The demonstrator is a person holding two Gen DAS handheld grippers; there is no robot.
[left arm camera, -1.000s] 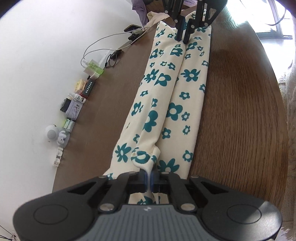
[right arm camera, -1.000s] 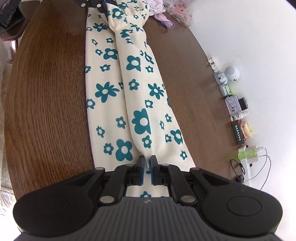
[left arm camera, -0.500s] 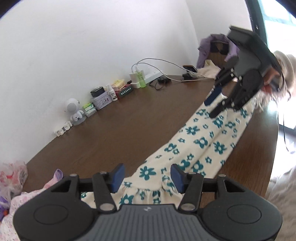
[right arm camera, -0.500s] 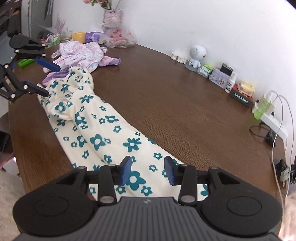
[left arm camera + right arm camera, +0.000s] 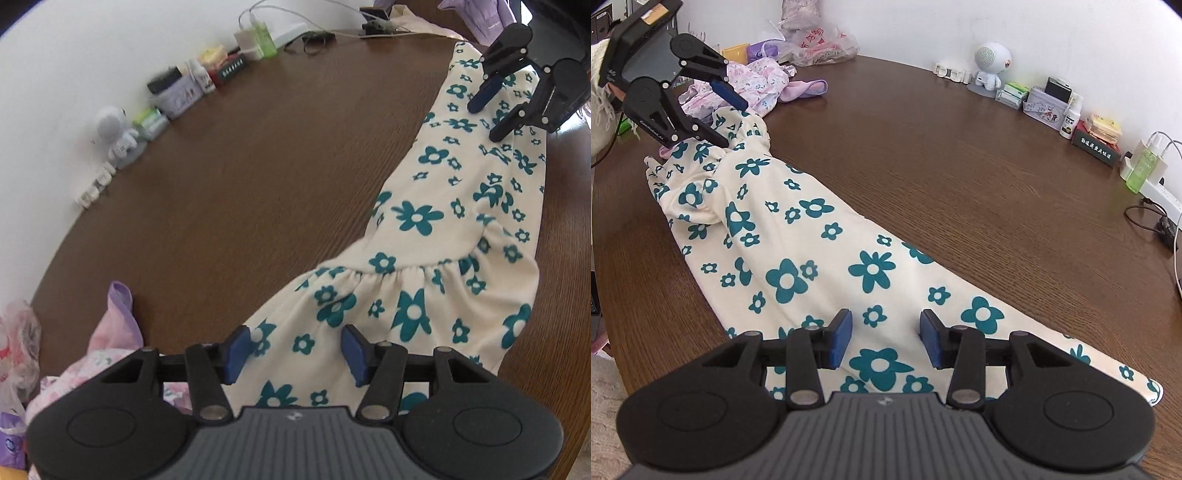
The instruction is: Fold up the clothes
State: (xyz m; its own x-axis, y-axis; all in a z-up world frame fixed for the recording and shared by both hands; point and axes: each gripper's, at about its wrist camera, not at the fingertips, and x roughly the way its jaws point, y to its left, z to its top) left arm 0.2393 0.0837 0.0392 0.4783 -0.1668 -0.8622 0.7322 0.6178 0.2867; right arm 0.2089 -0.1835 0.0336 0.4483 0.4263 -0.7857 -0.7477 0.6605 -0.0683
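We hold the left gripper (image 5: 293, 350) low over the gathered end of the dress (image 5: 436, 266), its blue pads (image 5: 236, 350) spread wide with nothing between them. The right gripper (image 5: 884, 338) hovers over the other end, jaws equally wide and empty. The cream dress with teal flowers lies folded into a long strip across the brown table (image 5: 960, 166), running from one gripper to the other. In the right view we see the left gripper from outside, with white lettering on one arm too small to read for certain. Beyond the dress's gathered end lies a pink floral garment (image 5: 753, 81), and behind it a plastic bag (image 5: 820, 40) with red print we cannot make out. Along the wall stand a white robot figure (image 5: 991, 64), a tin (image 5: 1041, 107), a small white bottle (image 5: 1070, 120), a dark box (image 5: 1095, 146) with pale characters we cannot read, a green bottle (image 5: 1143, 170) and a power strip (image 5: 1160, 192).
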